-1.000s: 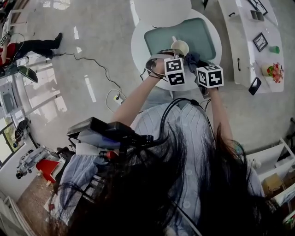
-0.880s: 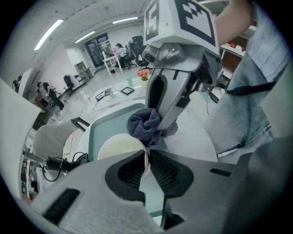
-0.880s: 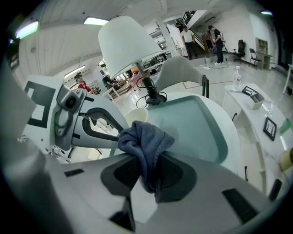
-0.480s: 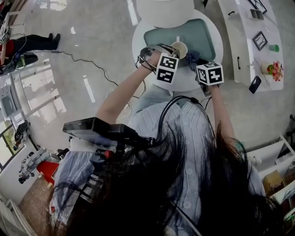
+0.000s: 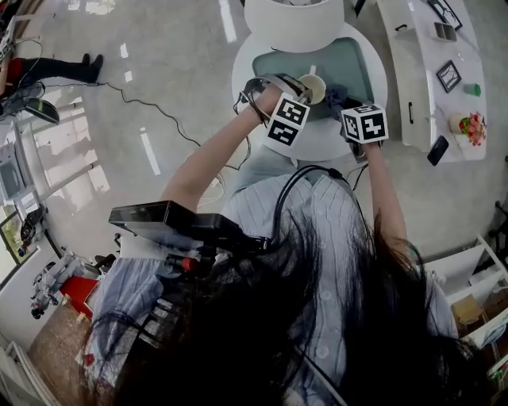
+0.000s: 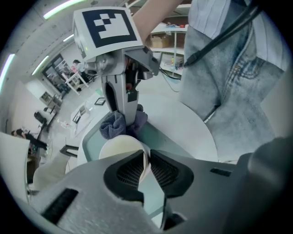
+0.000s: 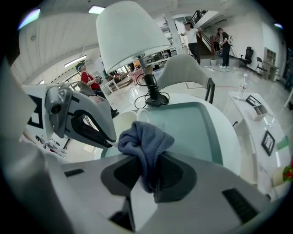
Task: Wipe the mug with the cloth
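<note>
A cream mug (image 5: pixel 312 87) hangs over the teal mat (image 5: pixel 349 67) of the round white table (image 5: pixel 317 143). My left gripper (image 5: pixel 304 95) is shut on the mug's rim; in the left gripper view the rim (image 6: pixel 145 157) sits between the pads, with the mug (image 6: pixel 120 147) open toward the camera. My right gripper (image 5: pixel 344 107) is shut on a grey-blue cloth (image 5: pixel 332 98). In the right gripper view the cloth (image 7: pixel 145 139) bulges out of the jaws right beside the mug (image 7: pixel 126 119). The cloth (image 6: pixel 115 124) touches the mug's far side.
A lamp with a big white shade (image 5: pixel 284 20) stands at the table's far edge, its base (image 7: pixel 153 98) beyond the mat. A white counter (image 5: pixel 432 87) at the right carries picture frames, a phone and flowers. A white chair (image 7: pixel 183 68) is behind the table.
My left gripper has swung a little to the left and tilted, turning the mug it holds. The right gripper with the cloth has stayed close against the mug.
</note>
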The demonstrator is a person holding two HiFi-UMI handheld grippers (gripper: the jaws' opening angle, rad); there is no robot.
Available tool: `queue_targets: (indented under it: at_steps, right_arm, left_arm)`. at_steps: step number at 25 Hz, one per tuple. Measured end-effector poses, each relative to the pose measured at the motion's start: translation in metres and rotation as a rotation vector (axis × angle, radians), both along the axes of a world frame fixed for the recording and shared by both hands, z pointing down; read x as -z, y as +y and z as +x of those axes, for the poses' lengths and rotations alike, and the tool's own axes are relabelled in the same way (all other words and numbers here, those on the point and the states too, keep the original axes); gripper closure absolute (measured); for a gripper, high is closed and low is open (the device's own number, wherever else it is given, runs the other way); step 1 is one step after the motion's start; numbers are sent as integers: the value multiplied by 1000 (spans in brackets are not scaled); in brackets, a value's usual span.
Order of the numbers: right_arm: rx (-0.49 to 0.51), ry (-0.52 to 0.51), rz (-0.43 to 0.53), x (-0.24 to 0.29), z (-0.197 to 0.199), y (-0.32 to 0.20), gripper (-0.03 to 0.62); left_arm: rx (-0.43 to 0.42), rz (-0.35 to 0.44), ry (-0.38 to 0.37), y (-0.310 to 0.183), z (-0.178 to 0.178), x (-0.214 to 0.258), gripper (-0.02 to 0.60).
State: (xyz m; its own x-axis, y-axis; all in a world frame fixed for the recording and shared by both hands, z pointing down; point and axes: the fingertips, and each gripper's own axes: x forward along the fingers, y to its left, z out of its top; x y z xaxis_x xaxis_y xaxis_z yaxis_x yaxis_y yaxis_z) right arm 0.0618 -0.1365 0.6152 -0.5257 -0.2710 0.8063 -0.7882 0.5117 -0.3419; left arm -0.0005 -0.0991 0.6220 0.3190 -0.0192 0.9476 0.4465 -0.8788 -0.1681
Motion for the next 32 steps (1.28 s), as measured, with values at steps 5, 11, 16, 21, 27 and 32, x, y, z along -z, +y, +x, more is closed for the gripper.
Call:
queue_targets:
  at_steps: [5, 11, 16, 21, 27, 32]
  right_arm:
    - [-30, -8, -3, 0, 1, 1, 499]
    - [-60, -21, -12, -2, 3, -1, 499]
    - [-71, -21, -11, -2, 2, -1, 499]
    - [-90, -32, -16, 4, -2, 0, 499]
    - [-82, -31, -17, -2, 1, 0, 499]
    - [-60, -25, -18, -1, 1, 0, 499]
  left_arm:
    - [316, -55, 73, 2, 11, 10, 529]
    - [680, -156, 157, -10, 24, 20, 529]
    - [933, -191, 160, -21, 32, 17, 529]
    - [1124, -168, 90, -25, 28, 2, 530]
    - [992, -102, 101, -25, 31, 1, 531]
    - [849, -146, 101, -18, 32, 0, 538]
